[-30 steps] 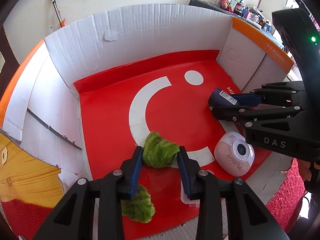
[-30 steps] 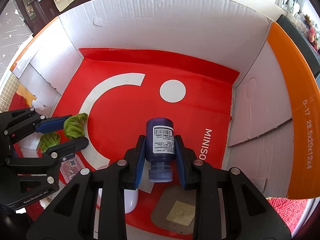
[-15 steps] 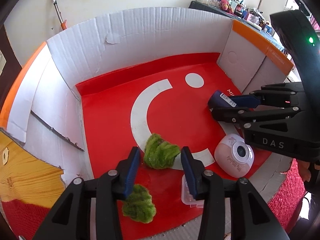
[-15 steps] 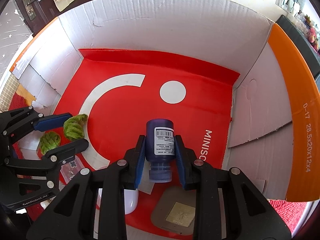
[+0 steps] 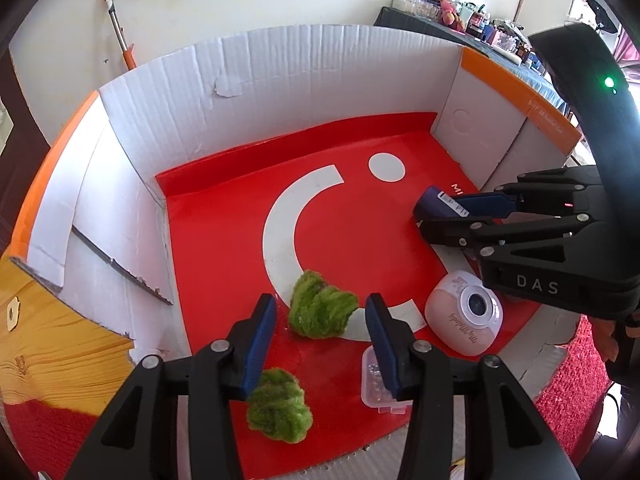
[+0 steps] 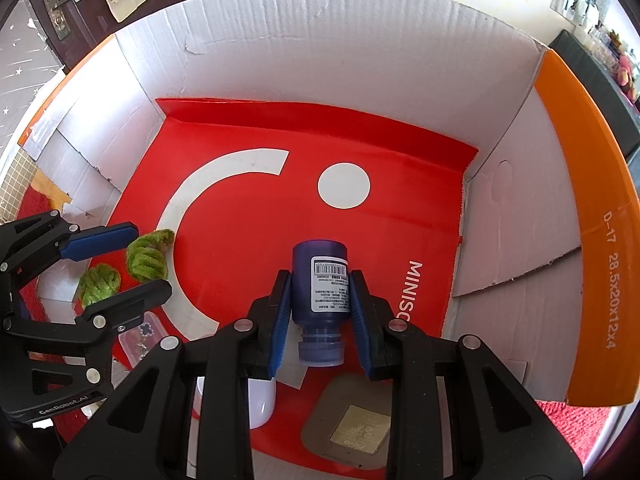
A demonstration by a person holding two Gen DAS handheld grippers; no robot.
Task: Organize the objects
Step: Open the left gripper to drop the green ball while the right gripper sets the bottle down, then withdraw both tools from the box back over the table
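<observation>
Cardboard box [image 5: 280, 92], red liner: two green tufts [image 5: 320, 314], pink cam, clear case already in. Left tongs [image 5: 320, 344] opening, off tuft. Right tongs [image 6: 318, 312] clamped on blue bottle [image 6: 320, 284], bottle not yet set down.

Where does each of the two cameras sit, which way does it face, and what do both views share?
Left wrist: on the left gripper, looking steeply down into the cardboard box; its opening fingers flank a green fuzzy clump, untouched.
Right wrist: on the right gripper, looking steeply down; its fingers clamp a dark blue bottle.
Shared: box, clump, bottle, each other's gripper.
</observation>
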